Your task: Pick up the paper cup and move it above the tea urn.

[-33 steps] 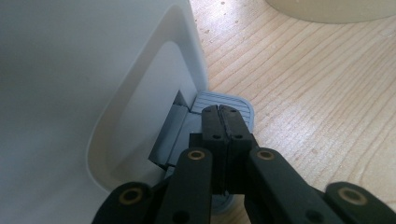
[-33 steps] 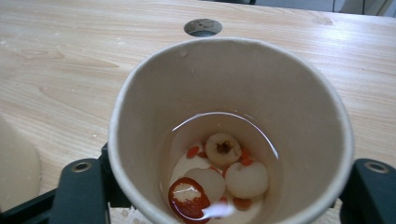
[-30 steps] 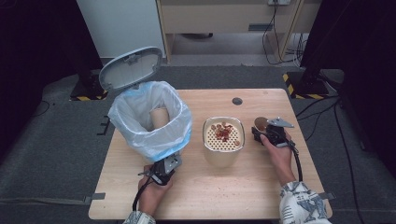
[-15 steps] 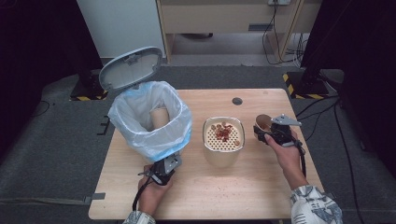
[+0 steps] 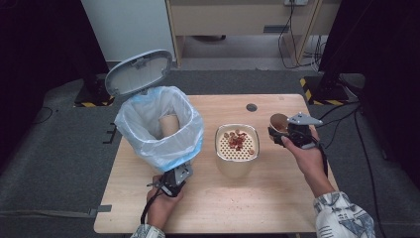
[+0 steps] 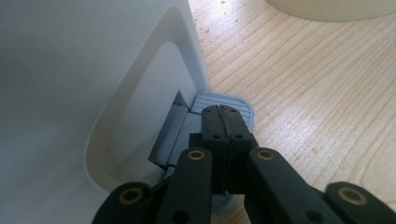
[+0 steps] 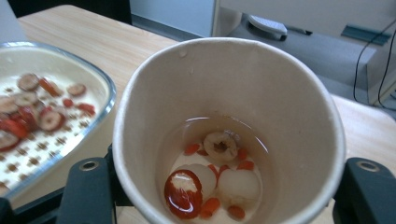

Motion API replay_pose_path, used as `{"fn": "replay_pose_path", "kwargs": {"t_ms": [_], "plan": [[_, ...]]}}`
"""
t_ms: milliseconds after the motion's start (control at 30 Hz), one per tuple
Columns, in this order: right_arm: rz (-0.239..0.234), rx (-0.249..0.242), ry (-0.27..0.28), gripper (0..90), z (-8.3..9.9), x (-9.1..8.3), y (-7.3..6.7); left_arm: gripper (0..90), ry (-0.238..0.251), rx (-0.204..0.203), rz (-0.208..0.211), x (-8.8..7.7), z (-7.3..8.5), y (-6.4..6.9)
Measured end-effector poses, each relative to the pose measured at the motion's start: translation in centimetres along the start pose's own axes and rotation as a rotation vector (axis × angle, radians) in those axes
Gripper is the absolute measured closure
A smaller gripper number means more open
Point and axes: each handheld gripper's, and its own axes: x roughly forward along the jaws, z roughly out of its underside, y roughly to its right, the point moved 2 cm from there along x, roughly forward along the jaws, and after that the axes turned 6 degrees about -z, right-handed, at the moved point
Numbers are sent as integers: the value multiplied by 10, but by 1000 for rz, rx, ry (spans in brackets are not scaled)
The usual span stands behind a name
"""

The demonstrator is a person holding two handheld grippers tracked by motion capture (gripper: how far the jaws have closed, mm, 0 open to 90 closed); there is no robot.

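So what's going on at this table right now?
A person works with a gripper in each hand. The left gripper, jaws together, presses the grey pedal of a white bin, whose lid stands open; a paper cup lies inside its bag. The right gripper holds another paper cup, with a little liquid, red slices and berries left in it, beside a strainer bowl already carrying similar bits.
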Motion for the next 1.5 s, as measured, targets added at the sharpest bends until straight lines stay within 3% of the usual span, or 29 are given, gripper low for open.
{"fn": "replay_pose_path", "kwargs": {"t_ms": [267,433,767,1500], "plan": [[0,-34,1,344,-23,-5,0,888,-4,-20,6,0,0,0],[-6,-42,33,343,-36,-11,1,888,-2,-2,4,0,0,-1],[-10,-55,30,343,-45,-13,0,889,-2,-3,6,0,0,-1],[-38,-140,35,343,-75,-12,-13,889,-1,-3,5,0,0,-1]]}}
